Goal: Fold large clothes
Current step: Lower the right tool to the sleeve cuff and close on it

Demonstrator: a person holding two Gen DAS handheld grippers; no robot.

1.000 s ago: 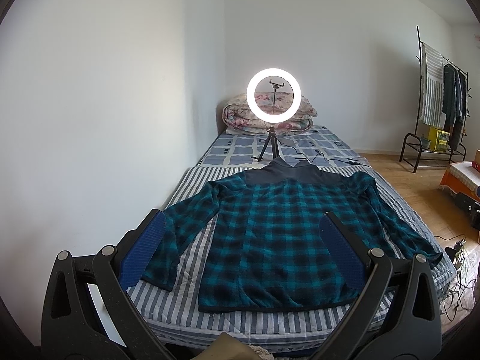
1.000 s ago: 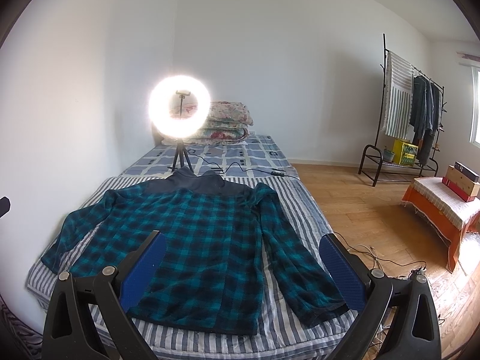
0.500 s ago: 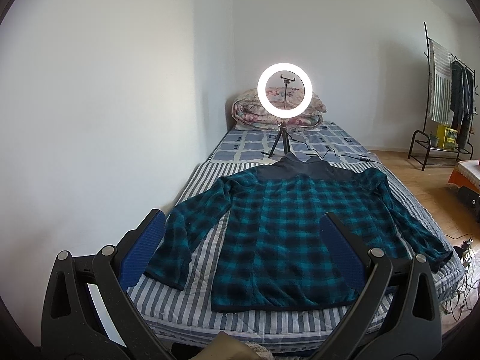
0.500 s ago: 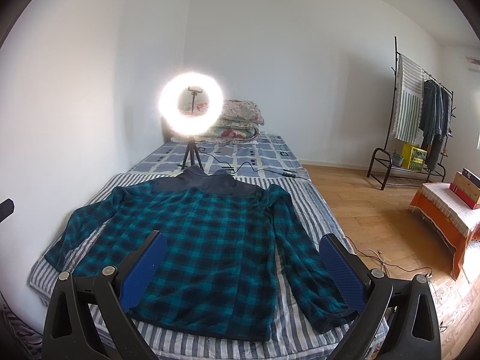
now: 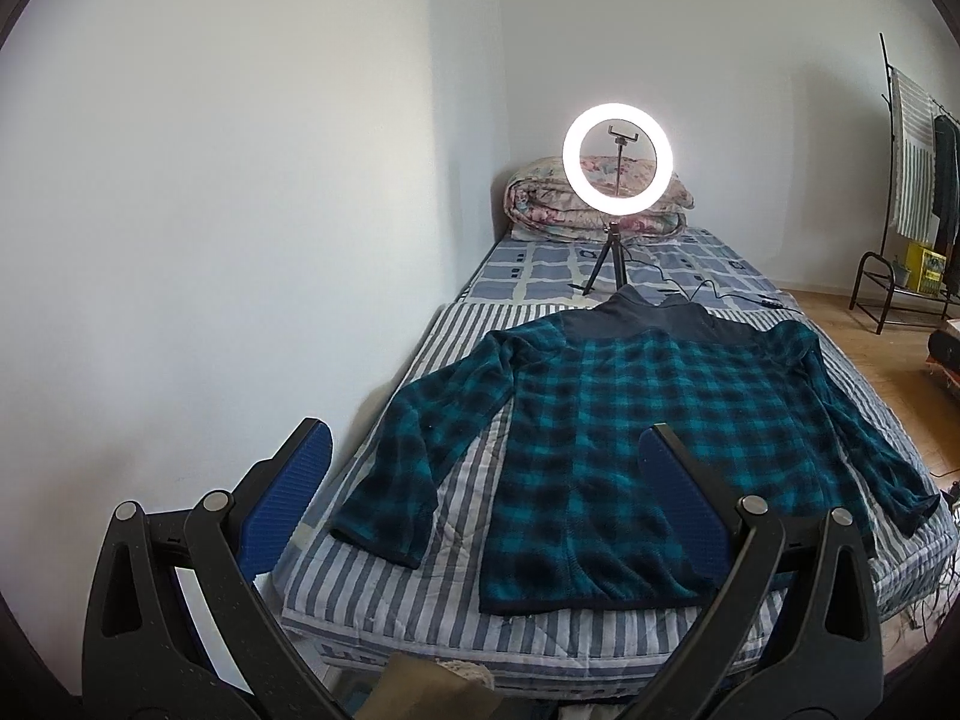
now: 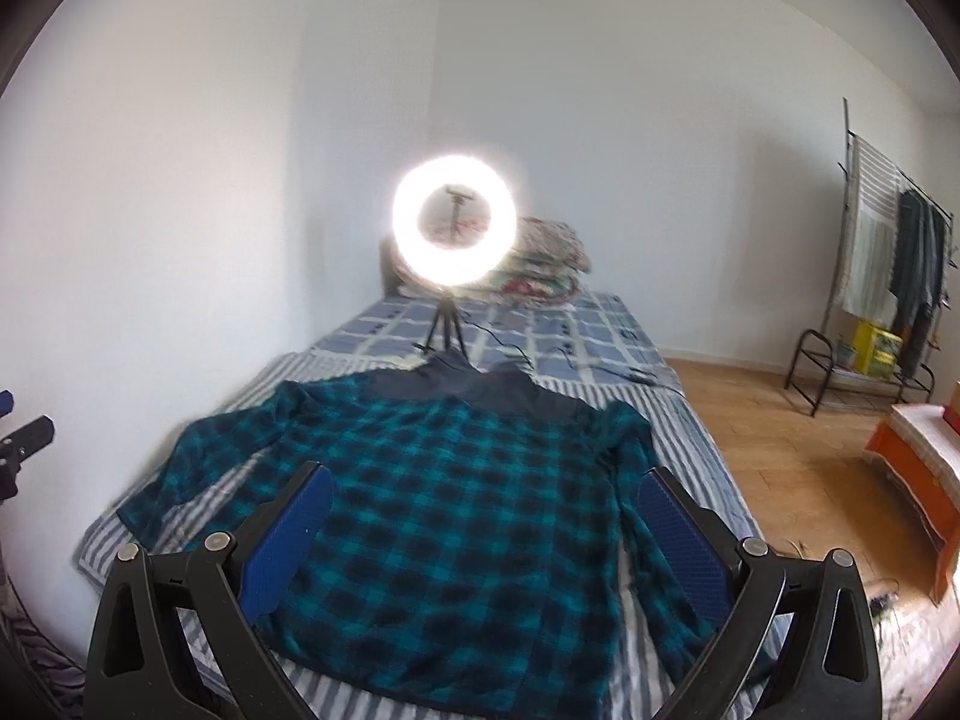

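A teal and black plaid fleece jacket [image 5: 636,420] lies spread flat on the striped bed [image 5: 384,588], back up, collar toward the far end, both sleeves angled out. It also shows in the right wrist view [image 6: 456,510]. My left gripper [image 5: 486,450] is open and empty, held above the bed's near left corner, short of the left sleeve cuff [image 5: 378,540]. My right gripper [image 6: 486,498] is open and empty, held above the jacket's hem. The right sleeve [image 6: 660,570] runs down toward the bed's right edge.
A lit ring light on a small tripod [image 5: 617,159] stands on the bed behind the collar, with cables [image 5: 708,288] beside it. Folded quilts [image 5: 540,198] lie at the head. A white wall runs along the left. A clothes rack [image 6: 888,276] and an orange stool [image 6: 918,468] stand on the wooden floor at right.
Both grippers have swung leftward, so the jacket and the ring light have shifted right in both views. The right gripper has come closer over the jacket. Both stay open.
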